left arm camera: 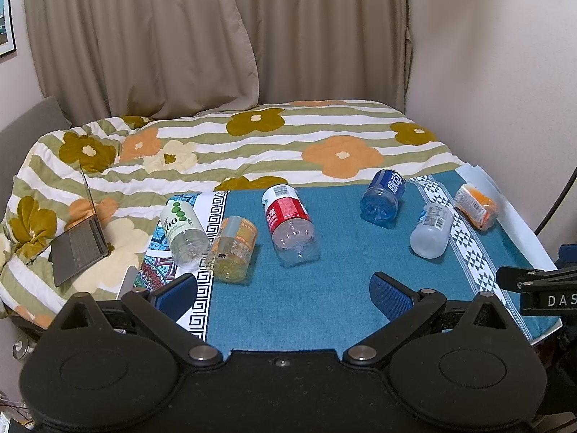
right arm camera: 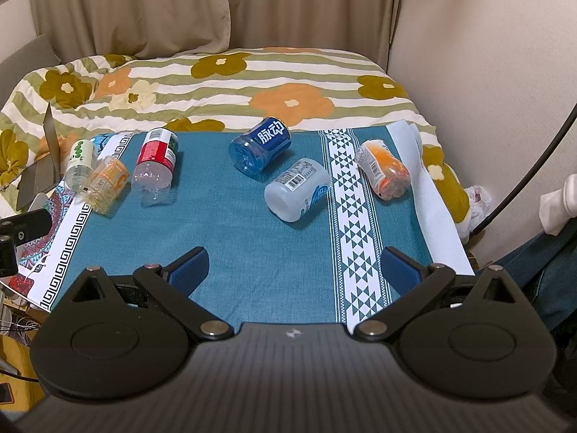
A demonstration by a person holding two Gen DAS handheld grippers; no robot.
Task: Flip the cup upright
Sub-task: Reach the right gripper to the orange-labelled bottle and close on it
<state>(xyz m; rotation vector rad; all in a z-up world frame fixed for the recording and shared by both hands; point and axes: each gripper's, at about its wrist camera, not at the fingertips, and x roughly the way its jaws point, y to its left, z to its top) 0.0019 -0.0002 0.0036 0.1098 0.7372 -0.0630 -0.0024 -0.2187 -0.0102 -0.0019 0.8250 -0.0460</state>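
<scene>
Nearest, the left gripper (left arm camera: 283, 290) and right gripper (right arm camera: 294, 270) are both hanging spread wide and empty over the teal cloth (right arm camera: 234, 252). Farther out, six cut-bottle cups are lying on their sides, the white cup (right arm camera: 297, 189) closest to the right gripper and the orange-labelled cup (left arm camera: 232, 249) touching the green-dotted cup (left arm camera: 184, 231). Thin round plastic is likely rolling or buckling under a pinch, and lifting either touching cup risks nudging its neighbour.

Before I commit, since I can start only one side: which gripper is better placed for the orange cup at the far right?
Right. The orange cup lies nearer the open right gripper; from the left gripper, five other cups lie closer.
</scene>
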